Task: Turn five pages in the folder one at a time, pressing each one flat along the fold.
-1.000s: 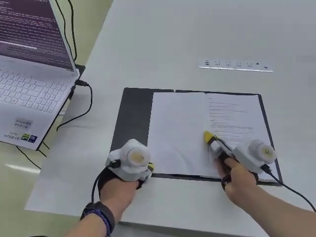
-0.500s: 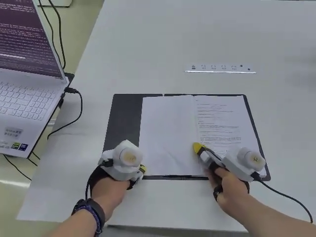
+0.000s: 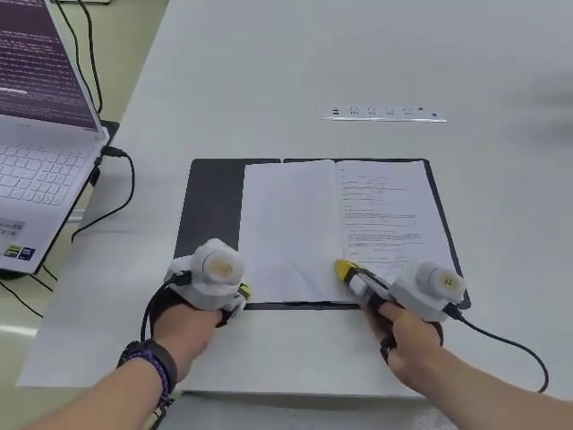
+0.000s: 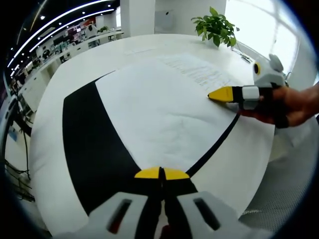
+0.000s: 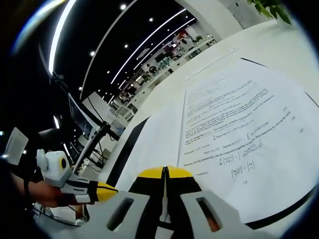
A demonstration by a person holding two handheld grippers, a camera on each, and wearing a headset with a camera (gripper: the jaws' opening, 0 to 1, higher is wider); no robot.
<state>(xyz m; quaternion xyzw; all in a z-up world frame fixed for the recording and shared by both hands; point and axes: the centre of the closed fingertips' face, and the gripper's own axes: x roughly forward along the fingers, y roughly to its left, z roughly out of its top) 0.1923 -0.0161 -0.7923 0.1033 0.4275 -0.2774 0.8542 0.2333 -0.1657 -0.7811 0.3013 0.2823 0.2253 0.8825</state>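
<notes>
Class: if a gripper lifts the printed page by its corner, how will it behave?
The printed page looks like one thin sheet, so it would probably droop. It seems bound into the folder, so it should swing over, not slide free.

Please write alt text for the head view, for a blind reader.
An open folder lies on a white table. The shut right gripper is at the fold near its bottom end; the shut left gripper sits at the folder's near left corner. A laptop stands left.

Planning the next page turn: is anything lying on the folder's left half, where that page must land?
Nothing visible: the blank left page lies bare; the left gripper sits at the near edge of the folder.
</notes>
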